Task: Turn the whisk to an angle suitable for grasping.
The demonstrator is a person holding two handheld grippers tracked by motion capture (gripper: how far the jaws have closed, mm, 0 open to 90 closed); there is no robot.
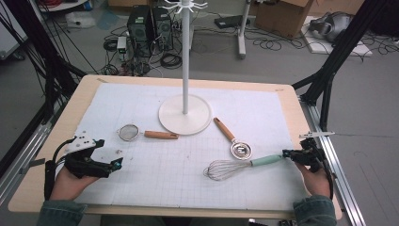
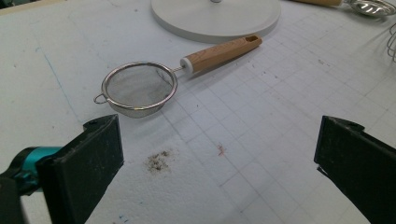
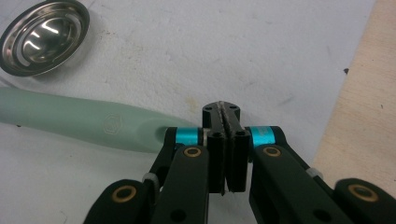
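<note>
The right gripper [image 3: 223, 109] has its jaws pressed flat together with nothing between them, just beside the end of the whisk [image 1: 235, 166] handle near the table's [image 1: 291, 101] right edge; whether it touches the handle is hard to tell. The whisk lies flat, its wires pointing toward the table's middle. The left gripper [image 2: 219, 154] rests near the left edge, jaws spread wide and empty, facing the strainer [image 2: 140, 88]. The spoon [image 3: 44, 35] bowl is cut off at the right gripper view's corner.
</note>
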